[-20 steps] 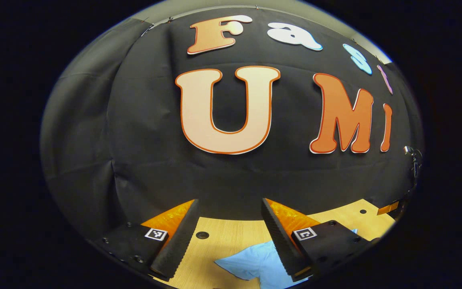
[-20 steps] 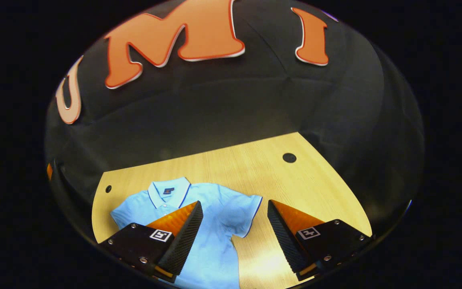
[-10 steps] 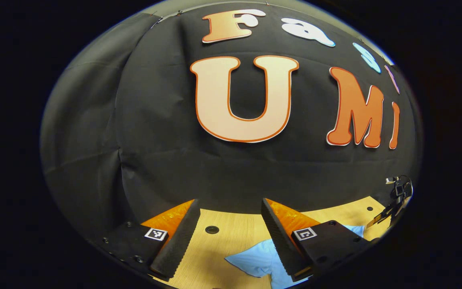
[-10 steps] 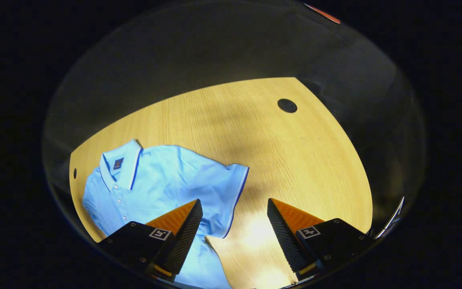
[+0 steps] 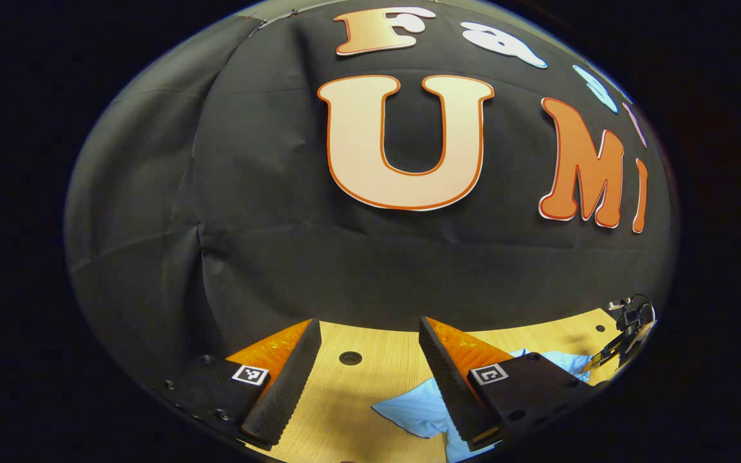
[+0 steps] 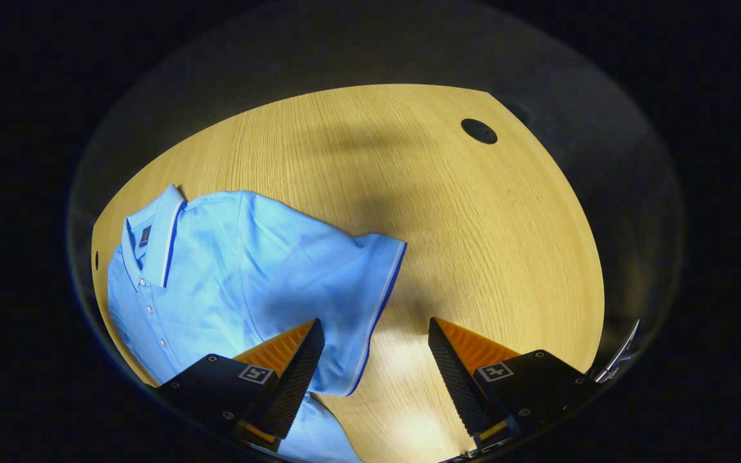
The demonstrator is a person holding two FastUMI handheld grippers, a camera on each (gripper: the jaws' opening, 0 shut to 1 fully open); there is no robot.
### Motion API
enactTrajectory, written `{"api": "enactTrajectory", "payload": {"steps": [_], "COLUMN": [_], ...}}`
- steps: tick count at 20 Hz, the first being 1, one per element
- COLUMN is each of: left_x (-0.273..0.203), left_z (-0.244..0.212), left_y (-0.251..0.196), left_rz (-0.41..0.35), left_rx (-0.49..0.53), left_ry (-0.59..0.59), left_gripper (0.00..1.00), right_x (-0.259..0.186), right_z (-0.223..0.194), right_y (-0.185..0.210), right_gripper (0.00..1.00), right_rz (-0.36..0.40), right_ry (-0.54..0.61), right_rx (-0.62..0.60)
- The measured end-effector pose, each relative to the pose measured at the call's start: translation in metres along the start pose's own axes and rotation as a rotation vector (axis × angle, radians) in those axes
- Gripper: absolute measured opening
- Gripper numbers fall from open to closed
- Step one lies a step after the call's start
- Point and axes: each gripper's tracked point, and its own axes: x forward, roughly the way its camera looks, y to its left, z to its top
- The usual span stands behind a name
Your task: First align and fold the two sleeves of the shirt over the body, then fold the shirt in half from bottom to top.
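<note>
Shirt (image 6: 229, 270), light blue with a darker trim, was recorded lying flat on the wooden worktop (image 6: 473, 244) in the right gripper view, collar (image 6: 155, 231) toward 10 o'clock and one short sleeve (image 6: 345, 289) spread toward 3 o'clock. Right hand-held gripper (image 6: 374, 350) was seen at 6 o'clock with its jaws wide apart and nothing between them; its one finger was over the sleeve, the other over bare wood. Whether it touched the cloth could not be told. In the left gripper view, the left hand-held gripper (image 5: 367, 350) was likewise held wide open and empty, pointed at the booth wall (image 5: 280, 257). A corner of the shirt (image 5: 415, 411) was noted at 5 o'clock, partly behind one finger. A round hole (image 5: 350, 357) in the worktop (image 5: 357, 399) was noted between the fingers.
</note>
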Motion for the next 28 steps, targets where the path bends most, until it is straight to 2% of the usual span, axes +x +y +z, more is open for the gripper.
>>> {"api": "enactTrajectory", "payload": {"steps": [1, 2, 3, 5, 6, 7, 9, 10, 12, 14, 16, 21, 28], "left_x": [-0.001, 0.0, 0.0, 0.0, -0.001, -0.002, -0.004, -0.006, -0.01, -0.015, -0.021, -0.035, -0.048], "left_z": [-0.003, -0.004, -0.006, -0.01, -0.011, -0.011, -0.011, -0.011, -0.011, -0.012, -0.008, -0.007, -0.004], "left_y": [0.001, 0.003, 0.005, 0.007, 0.007, 0.008, 0.009, 0.009, 0.008, 0.01, 0.017, 0.022, 0.039], "left_rz": [0.003, 0.007, 0.01, 0.01, 0.01, 0.012, 0.015, 0.014, 0.011, 0.017, 0.031, 0.02, 0.005], "left_rx": [-0.003, -0.009, -0.016, -0.029, -0.031, -0.03, -0.026, -0.026, -0.019, 0.009, 0.035, 0.023, 0.018], "left_ry": [0.005, 0.009, 0.013, 0.023, 0.028, 0.028, 0.028, 0.032, 0.033, 0.033, 0.025, 0.016, 0.007], "left_gripper": [0.99, 0.98, 0.98, 0.98, 0.98, 0.99, 0.98, 0.98, 0.98, 0.98, 0.98, 0.98, 0.97], "right_x": [0.0, 0.001, 0.0, 0.0, 0.003, 0.002, 0.001, 0.0, 0.001, -0.002, -0.01, -0.055, -0.105], "right_z": [0.001, 0.003, 0.001, 0.0, 0.0, -0.001, 0.001, 0.003, 0.004, 0.002, 0.006, 0.021, 0.014], "right_y": [0.0, 0.0, 0.002, 0.007, 0.009, 0.011, 0.012, 0.013, 0.015, 0.018, 0.018, 0.037, 0.092], "right_gripper": [1.0, 0.94, 0.94, 0.87, 0.75, 0.7, 0.5, 0.29, 0.12, 0.04, 0.02, 0.02, 0.01], "right_rz": [0.0, 0.003, 0.012, 0.038, 0.038, 0.039, 0.048, 0.054, 0.065, 0.079, 0.071, 0.116, 0.192], "right_ry": [-0.005, -0.006, 0.001, 0.014, 0.01, 0.008, -0.001, -0.007, -0.015, -0.014, -0.054, -0.164, -0.231], "right_rx": [0.013, 0.02, 0.028, 0.055, 0.061, 0.059, 0.042, 0.037, 0.039, 0.044, 0.021, -0.023, -0.084]}}
